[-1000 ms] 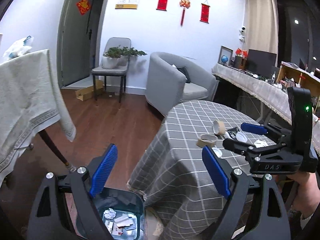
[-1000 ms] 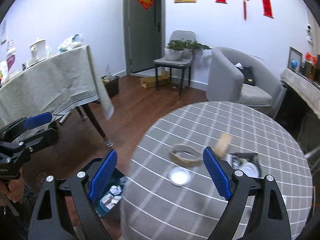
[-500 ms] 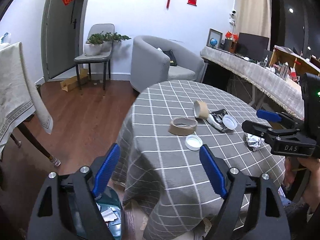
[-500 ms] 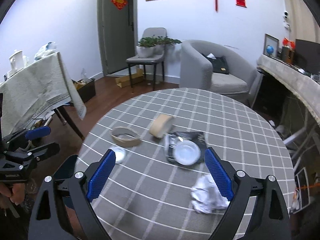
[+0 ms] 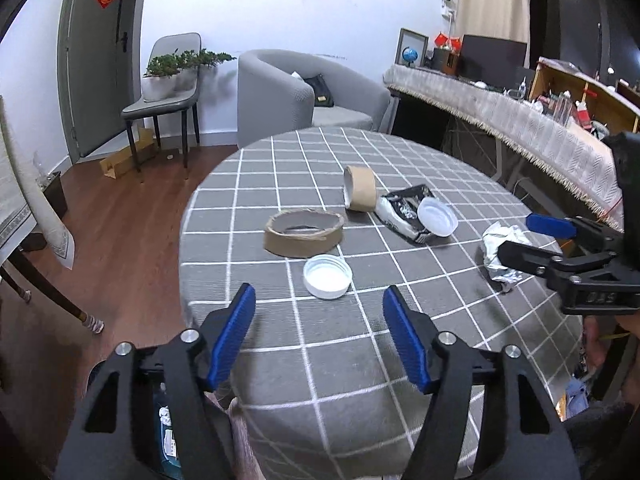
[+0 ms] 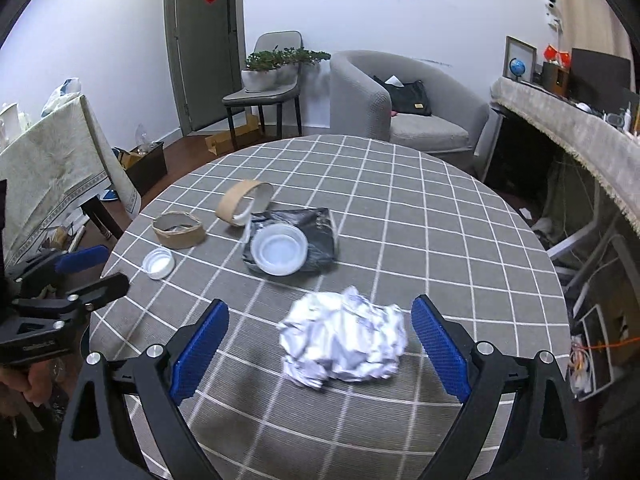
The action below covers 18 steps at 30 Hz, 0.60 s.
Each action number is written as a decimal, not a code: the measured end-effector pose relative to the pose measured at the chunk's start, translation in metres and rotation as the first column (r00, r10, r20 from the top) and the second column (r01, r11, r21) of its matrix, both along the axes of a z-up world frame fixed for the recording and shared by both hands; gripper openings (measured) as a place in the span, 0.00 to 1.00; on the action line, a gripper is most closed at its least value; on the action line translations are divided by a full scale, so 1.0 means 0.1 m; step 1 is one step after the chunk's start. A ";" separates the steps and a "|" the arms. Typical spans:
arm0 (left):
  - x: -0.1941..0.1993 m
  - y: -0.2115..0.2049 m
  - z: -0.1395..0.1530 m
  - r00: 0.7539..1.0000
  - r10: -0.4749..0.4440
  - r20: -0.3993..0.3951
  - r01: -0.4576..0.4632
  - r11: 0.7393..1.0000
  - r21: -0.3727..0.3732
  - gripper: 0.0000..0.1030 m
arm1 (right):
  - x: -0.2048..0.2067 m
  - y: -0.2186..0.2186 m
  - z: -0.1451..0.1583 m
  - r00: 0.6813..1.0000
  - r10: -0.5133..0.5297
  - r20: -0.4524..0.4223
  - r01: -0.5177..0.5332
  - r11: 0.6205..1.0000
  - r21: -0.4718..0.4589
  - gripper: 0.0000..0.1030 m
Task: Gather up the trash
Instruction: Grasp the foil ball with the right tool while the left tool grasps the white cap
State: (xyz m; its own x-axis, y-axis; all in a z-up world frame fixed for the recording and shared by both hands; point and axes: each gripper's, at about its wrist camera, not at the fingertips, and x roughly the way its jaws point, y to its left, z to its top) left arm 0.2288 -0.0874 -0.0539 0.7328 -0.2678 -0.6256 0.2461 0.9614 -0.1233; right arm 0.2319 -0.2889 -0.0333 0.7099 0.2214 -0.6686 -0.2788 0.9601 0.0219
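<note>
Crumpled paper ball sits on the bench near its front edge, dead ahead of right tongs, roughly centred btwn the pads; no real long axis, so approach angle is free. Right tongs wide apart, empty, clearly the nearer. Left tongs also apart, empty, lined up on white cap just ahead; paper lies well off to their right.

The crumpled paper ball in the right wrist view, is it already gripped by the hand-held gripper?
No, the crumpled paper ball lies on the table between the open fingers of the right hand-held gripper, touching neither.
</note>
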 end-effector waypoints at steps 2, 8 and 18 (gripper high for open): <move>0.04 -0.03 -0.03 1.000 0.005 -0.009 -0.005 1.000 -0.001 0.64 | 0.00 -0.05 -0.01 1.000 0.000 -0.005 0.000 1.000 0.009 0.91; 0.15 -0.10 -0.10 1.000 0.016 -0.026 -0.016 1.000 0.002 0.52 | 0.02 -0.17 -0.07 1.000 0.002 -0.024 -0.001 1.000 0.023 0.91; 0.22 -0.14 -0.13 0.998 0.054 -0.029 -0.054 0.999 -0.007 0.38 | 0.07 -0.38 -0.12 0.997 0.000 -0.075 0.008 0.994 0.107 0.91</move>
State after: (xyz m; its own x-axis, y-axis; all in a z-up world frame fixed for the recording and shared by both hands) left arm 0.2509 -0.1016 -0.0668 0.7279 -0.2333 -0.6448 0.1903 0.9721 -0.1369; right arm 0.2394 -0.3265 -0.0453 0.6596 0.2924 -0.6924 -0.2690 0.9521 0.1457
